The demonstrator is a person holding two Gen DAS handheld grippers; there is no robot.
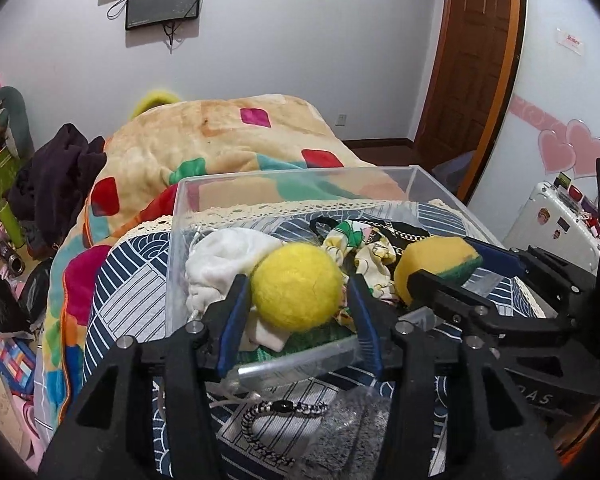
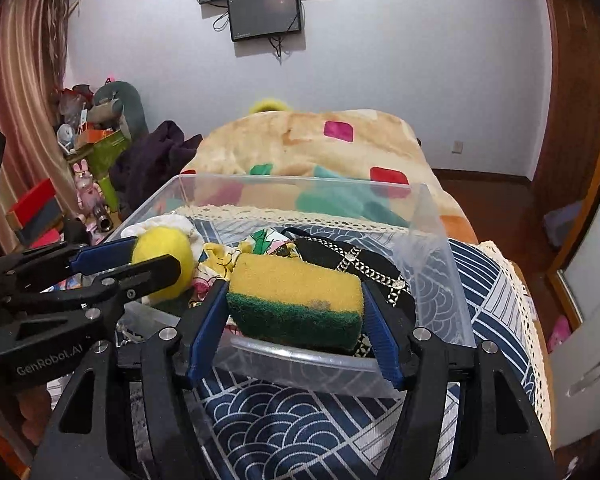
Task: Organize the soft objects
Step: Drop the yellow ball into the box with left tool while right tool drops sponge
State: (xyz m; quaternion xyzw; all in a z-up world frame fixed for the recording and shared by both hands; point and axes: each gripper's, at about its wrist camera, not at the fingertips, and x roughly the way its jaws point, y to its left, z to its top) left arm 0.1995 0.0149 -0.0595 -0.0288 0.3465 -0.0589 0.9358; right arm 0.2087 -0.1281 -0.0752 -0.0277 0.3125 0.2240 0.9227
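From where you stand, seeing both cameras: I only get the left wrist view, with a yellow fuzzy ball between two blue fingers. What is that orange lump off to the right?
Observer: A sponge, yellow on top with a dark green scrubbing layer below, held by the right gripper.
Operator: Is it over the box?
Observer: Yes, above the near rim of the clear plastic bin.
Operator: Anything under it?
Observer: A black fabric piece with a silver chain pattern lies in the bin just behind it.
Operator: And my ball?
Observer: The yellow ball sits clamped in the left gripper, over the bin's left side.
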